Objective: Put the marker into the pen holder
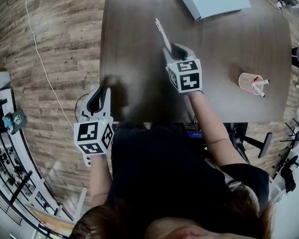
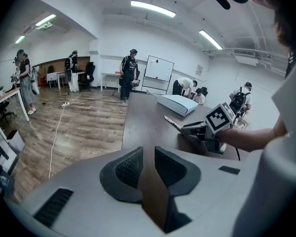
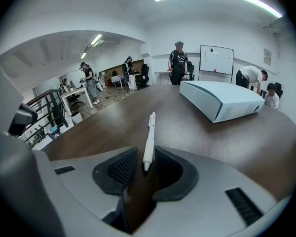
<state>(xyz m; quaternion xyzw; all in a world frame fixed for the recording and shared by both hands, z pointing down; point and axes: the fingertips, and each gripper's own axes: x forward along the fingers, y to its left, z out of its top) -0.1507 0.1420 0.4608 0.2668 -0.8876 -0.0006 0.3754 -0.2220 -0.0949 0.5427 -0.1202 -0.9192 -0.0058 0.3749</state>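
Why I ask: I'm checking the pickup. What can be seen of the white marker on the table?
The marker is a slim white stick, plastic by its look, tapered at its near tip. It lies flat on the dark wooden table, pointing away from the person. Its near tip sits between the open jaws of the right claw, whose pads do not press on it. Nothing else touches it.

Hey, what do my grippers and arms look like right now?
The left claw and right claw each have a pale grey shell with dark ribbed pads and carry a white cube printed with black square markers. No cables show on them. You wear a black top with short sleeves.
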